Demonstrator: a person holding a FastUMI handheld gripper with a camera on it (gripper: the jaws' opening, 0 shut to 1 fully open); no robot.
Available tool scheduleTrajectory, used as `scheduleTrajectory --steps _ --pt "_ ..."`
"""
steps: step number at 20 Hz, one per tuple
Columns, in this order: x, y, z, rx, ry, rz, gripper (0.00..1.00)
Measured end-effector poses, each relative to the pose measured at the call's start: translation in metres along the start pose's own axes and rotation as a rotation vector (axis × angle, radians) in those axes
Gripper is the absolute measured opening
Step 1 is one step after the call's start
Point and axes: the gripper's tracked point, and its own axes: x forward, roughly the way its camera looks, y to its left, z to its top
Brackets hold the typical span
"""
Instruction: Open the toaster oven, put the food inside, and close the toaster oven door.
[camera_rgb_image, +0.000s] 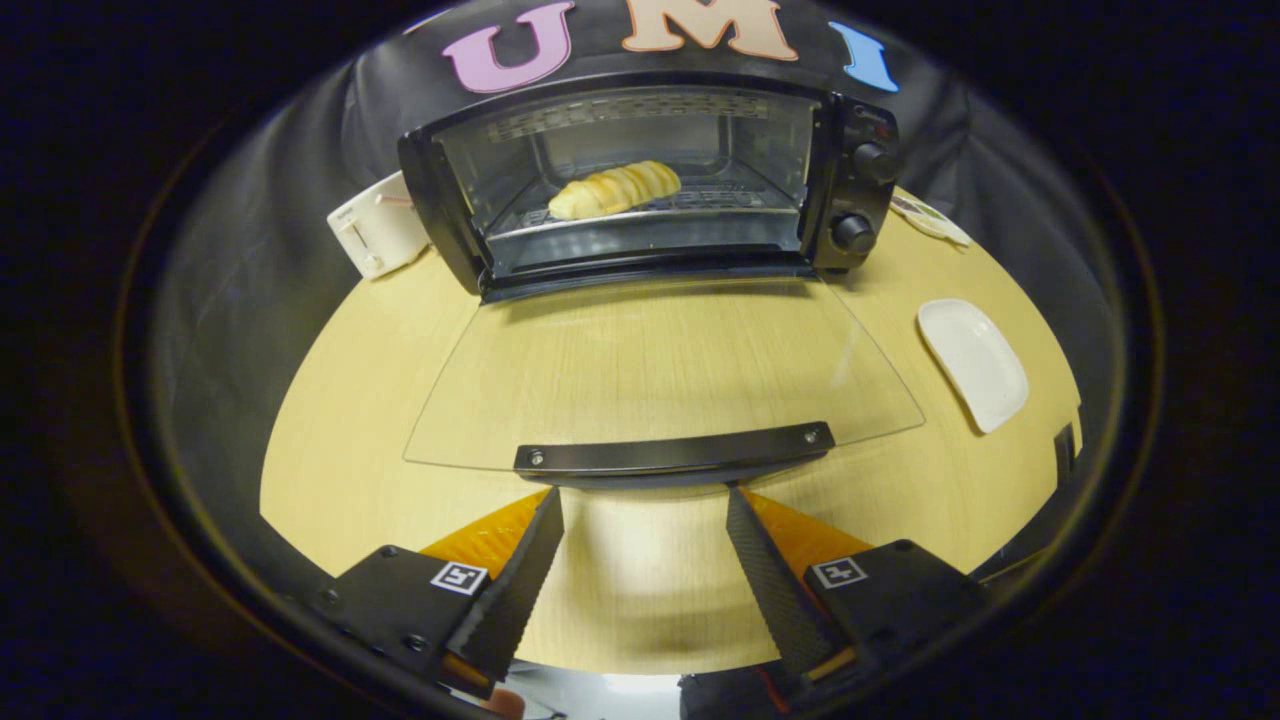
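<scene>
The toaster oven (650, 180) sits at the top centre of the frame on the wooden counter (340, 440), its glass door (660, 370) folded all the way down and lying flat toward the camera. Inside, on the wire rack, rests the food (614, 190), a pale ridged pastry lying at a slight angle toward the left of the cavity. The door's dark handle (672, 452) runs across the lower centre of the frame. The gripper (645, 505) hovers just short of that handle, its fingers (520, 580) spread wide and empty, their tips just below it. A white plate (972, 362) lies bare at the right of the frame, and a white appliance (378, 225) stands just beside the oven's left side.
</scene>
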Motion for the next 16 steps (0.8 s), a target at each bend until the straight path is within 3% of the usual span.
scheduleTrajectory --steps 16 --pt "-0.040 0.014 0.066 0.045 -0.172 0.044 1.00"
